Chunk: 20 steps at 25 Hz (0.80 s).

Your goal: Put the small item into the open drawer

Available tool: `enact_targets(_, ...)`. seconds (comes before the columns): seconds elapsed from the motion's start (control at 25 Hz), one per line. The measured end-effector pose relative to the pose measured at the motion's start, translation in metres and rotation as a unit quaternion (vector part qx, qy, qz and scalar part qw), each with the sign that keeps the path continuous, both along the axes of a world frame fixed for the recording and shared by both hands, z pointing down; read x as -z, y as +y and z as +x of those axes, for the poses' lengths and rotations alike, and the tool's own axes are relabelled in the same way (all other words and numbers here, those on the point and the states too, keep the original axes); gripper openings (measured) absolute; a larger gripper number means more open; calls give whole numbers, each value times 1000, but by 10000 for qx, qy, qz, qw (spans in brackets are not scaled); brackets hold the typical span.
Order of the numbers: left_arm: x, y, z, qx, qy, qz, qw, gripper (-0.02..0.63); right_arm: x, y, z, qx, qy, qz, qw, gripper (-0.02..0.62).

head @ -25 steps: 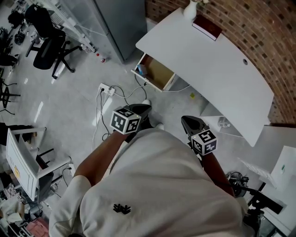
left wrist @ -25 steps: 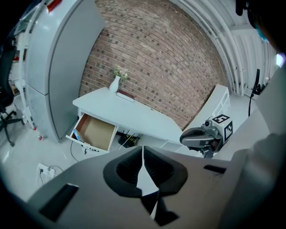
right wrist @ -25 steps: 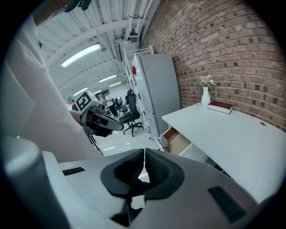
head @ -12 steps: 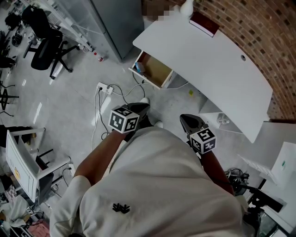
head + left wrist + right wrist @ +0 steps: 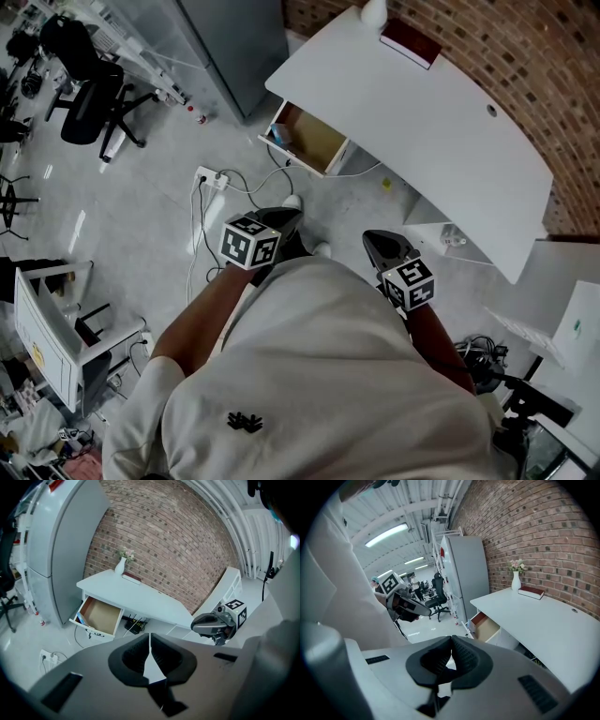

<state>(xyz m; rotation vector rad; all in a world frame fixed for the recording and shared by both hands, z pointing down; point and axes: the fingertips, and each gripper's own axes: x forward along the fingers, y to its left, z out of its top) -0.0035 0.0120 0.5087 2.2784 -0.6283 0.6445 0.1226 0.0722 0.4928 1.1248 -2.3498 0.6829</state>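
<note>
The white desk (image 5: 441, 141) stands against the brick wall, and its wooden drawer (image 5: 305, 139) is pulled open toward the floor. A small blue item (image 5: 279, 134) lies at the drawer's left end. A tiny yellow-green item (image 5: 385, 185) lies on the floor under the desk. My left gripper (image 5: 287, 217) is held close to my body, shut with nothing between its pads (image 5: 150, 634). My right gripper (image 5: 374, 241) is beside it, also shut and empty (image 5: 451, 638). Both point down toward the desk, well short of the drawer (image 5: 99, 616), which also shows in the right gripper view (image 5: 487, 626).
A dark red book (image 5: 410, 42) and a white vase (image 5: 373, 11) sit on the desk's far end. A power strip (image 5: 214, 178) with cables lies on the floor before the drawer. A grey cabinet (image 5: 234, 47) stands at its left, with office chairs (image 5: 94, 89) further left.
The head view has drifted a little, so the desk and drawer sit slightly higher and further left. Both grippers stay where they were, shut.
</note>
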Motion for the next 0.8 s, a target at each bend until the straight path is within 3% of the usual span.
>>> enact_targets(0.6,-8,2,-5,-131,-165,-57,9998,32,-13,3,-7,-98,-97,-82,9999,29)
enact_targets(0.8,-3,-1,-26,301,-342,9,9990,32,-17,-11,-24,343,-223,-32,9992,29)
